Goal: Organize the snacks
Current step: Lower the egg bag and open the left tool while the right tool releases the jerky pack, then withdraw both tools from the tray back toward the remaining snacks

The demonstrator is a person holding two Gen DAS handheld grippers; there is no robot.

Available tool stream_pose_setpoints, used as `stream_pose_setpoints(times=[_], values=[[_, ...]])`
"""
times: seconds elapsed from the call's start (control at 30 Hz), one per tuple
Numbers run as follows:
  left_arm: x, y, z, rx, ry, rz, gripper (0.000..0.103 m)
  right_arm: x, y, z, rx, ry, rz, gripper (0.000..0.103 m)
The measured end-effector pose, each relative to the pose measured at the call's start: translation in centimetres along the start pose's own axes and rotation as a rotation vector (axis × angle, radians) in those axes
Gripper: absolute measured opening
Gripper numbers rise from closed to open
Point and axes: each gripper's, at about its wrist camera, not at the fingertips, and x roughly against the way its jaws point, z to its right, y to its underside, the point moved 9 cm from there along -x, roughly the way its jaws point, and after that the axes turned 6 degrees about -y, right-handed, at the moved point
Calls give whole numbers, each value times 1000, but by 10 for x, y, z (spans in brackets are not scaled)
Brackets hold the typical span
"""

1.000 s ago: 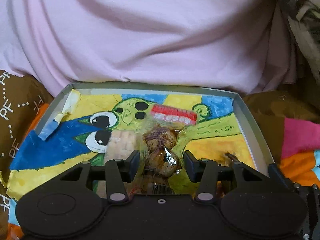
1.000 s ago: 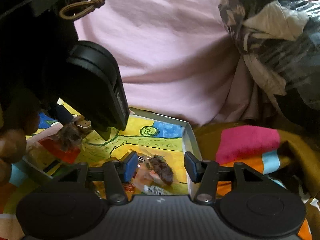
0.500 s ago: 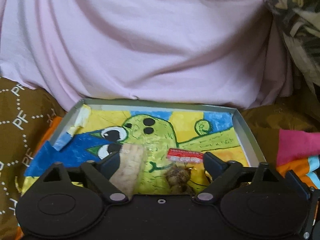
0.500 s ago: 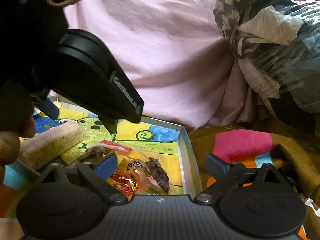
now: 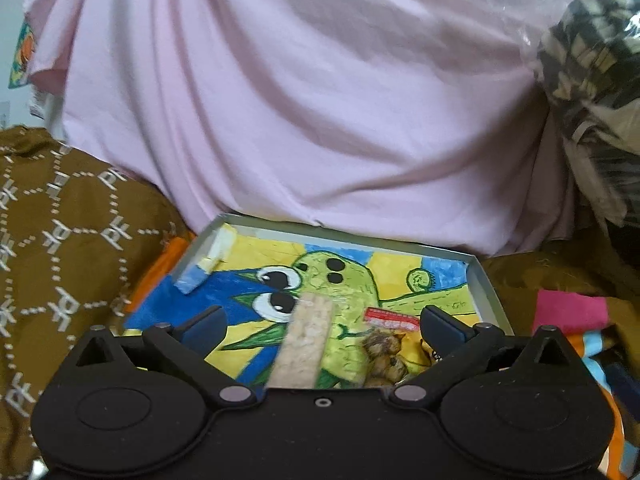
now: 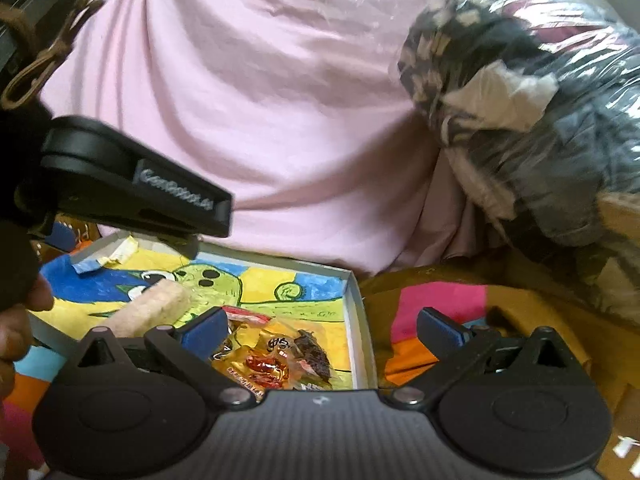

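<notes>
Snacks sit in the tray (image 5: 486, 280), a shallow grey box lined with a green-and-yellow cartoon drawing, resting on patterned bedding in front of a pink sheet (image 5: 320, 100).

Left wrist view: your left claw (image 5: 322, 324) has just been opening and its jaws now stand at full spread, with nothing pressed between them. The pale oblong wafer pack (image 5: 306, 340) lies on the drawing between the blue pads, clear of both. Just to its right lies the clear pack of brown pieces with a red header (image 5: 386, 344), also loose.

Right wrist view: your right claw (image 6: 320, 328) has likewise just been opening and is spread wide, holding nothing. The orange-and-red snack packet (image 6: 276, 356) lies in the tray's near right corner, below the left pad. The wafer pack (image 6: 156, 308) shows farther left, with the left claw's body (image 6: 132, 184) above it.

Reading: this looks like a release step, both items set down. Next you need clearance, then another snack to find; none shows outside the tray.
</notes>
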Motion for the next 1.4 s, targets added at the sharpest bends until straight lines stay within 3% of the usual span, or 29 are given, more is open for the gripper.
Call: stream_pose_setpoints(times=[0.4,0.63,1.2,1.4], values=[[68,8,-67,42,-23,-5,102,83,-14,17,-126,29,60,103],[102,17,-108,33,-43,-6,102,127,-16,7,-151,5,75,103],[157,64,-185,-42,-69,-92,102,192,3,-62,-80,-179,11,103],[165,84,-197,-80,-47,-133,102,202,18,-85,-49,-245,-58,103]])
